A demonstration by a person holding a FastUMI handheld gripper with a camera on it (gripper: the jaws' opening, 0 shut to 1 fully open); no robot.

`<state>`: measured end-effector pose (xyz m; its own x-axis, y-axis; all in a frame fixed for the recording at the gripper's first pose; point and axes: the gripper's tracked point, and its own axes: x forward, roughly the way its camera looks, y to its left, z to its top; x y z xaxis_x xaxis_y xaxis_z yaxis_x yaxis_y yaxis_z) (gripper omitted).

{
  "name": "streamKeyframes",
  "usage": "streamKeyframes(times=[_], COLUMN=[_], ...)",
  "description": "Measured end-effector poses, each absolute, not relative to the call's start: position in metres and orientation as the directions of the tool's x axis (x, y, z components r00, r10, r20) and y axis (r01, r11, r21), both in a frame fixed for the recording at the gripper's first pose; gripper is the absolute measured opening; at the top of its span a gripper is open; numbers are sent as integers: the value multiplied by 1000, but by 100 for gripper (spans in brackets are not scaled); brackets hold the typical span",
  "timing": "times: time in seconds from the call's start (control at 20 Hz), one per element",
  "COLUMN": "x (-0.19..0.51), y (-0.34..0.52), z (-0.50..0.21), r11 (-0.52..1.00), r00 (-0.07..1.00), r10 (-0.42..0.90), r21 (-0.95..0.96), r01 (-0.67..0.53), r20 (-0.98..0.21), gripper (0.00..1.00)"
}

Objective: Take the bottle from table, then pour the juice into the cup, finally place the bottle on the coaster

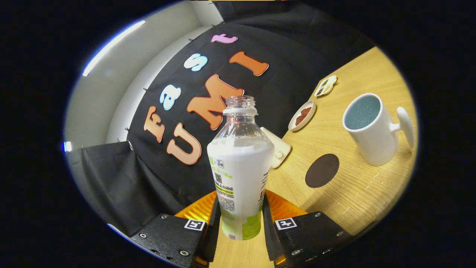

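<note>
Bottle [240, 167], uncapped, thin clear plastic, mostly full: I judge it heavy, squashy and spill-prone. My gripper [241, 219] clamps its lower body on both sides, above the tabletop's [357, 193] near edge. Cup [368, 128] and coaster [322, 170] lie beyond.

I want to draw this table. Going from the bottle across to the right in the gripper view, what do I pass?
bottle, held between the gripper jaws → white gadget → small dish → dark coaster → white cup.

No legible text: bottle [240, 167] label print too small, square markers on tool [240, 223] fingers wordless.
</note>
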<state>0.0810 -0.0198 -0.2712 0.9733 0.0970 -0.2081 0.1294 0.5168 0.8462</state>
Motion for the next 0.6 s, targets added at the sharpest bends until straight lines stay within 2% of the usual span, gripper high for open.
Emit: streamKeyframes(times=[0.6], x=[91], y=[-60], z=[-274], r11=[149], r00=[976], r10=[-3], r21=[965], r01=[217], r20=[-219], gripper=[53])
